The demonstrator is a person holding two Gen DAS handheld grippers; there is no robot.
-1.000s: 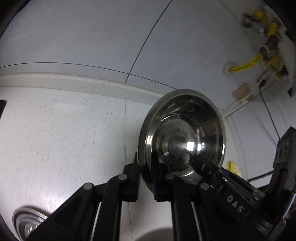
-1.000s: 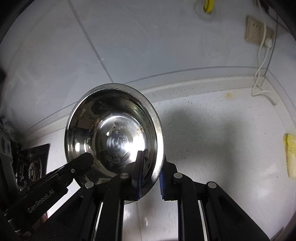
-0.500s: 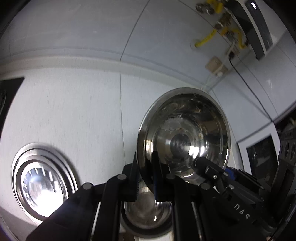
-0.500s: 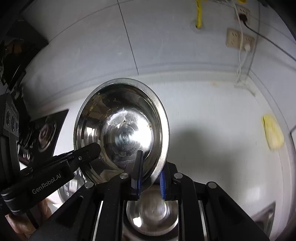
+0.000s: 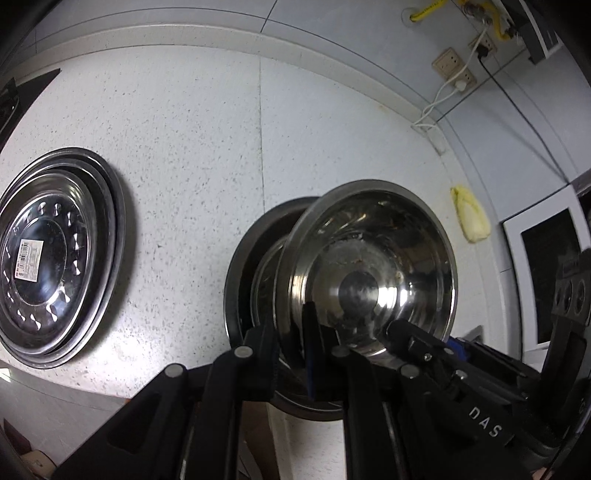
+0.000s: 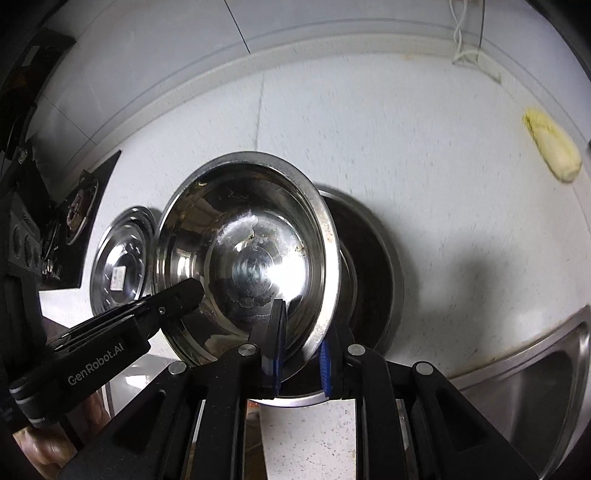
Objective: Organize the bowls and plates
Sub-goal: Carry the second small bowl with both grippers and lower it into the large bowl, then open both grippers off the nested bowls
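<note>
here, both sets of fingers hold one steel bowl [image 5: 369, 273] by its rim, tilted on edge so its shiny inside faces each camera. my left gripper [image 5: 291, 347] is closed on the rim at the bowl's left side in the left wrist view, one finger outside the wall, the blue-padded one inside. my right gripper [image 6: 299, 354] is closed on the opposite rim, blue pads [image 6: 325, 365] showing on either side of the thin metal lip. in the right wrist view the other gripper's black fingers reach in from the lower left, marked "genrobot.ai".

the bowl's inside [image 6: 255, 266] carries a whitish dried film and a few brown specks around the flat centre.

just behind and below the held bowl sits a second steel bowl [image 5: 251, 266], upright on the white speckled tabletop [image 5: 192, 140], near the front edge. the held bowl overlaps its mouth; i cannot tell if the two touch.

well apart to the left on the tabletop lies a stack of steel plates [image 5: 55, 258], the top one flat with a ring of small stamped marks and a barcode sticker [image 5: 27, 258] near the centre.

a yellow cloth [image 6: 552, 149] lies near the back wall [image 5: 332, 14], right of the bowls. wall sockets [image 5: 452, 68] with a white cord sit above it. a steel sink rim [image 6: 535, 350] shows at lower right in the right wrist view.
</note>
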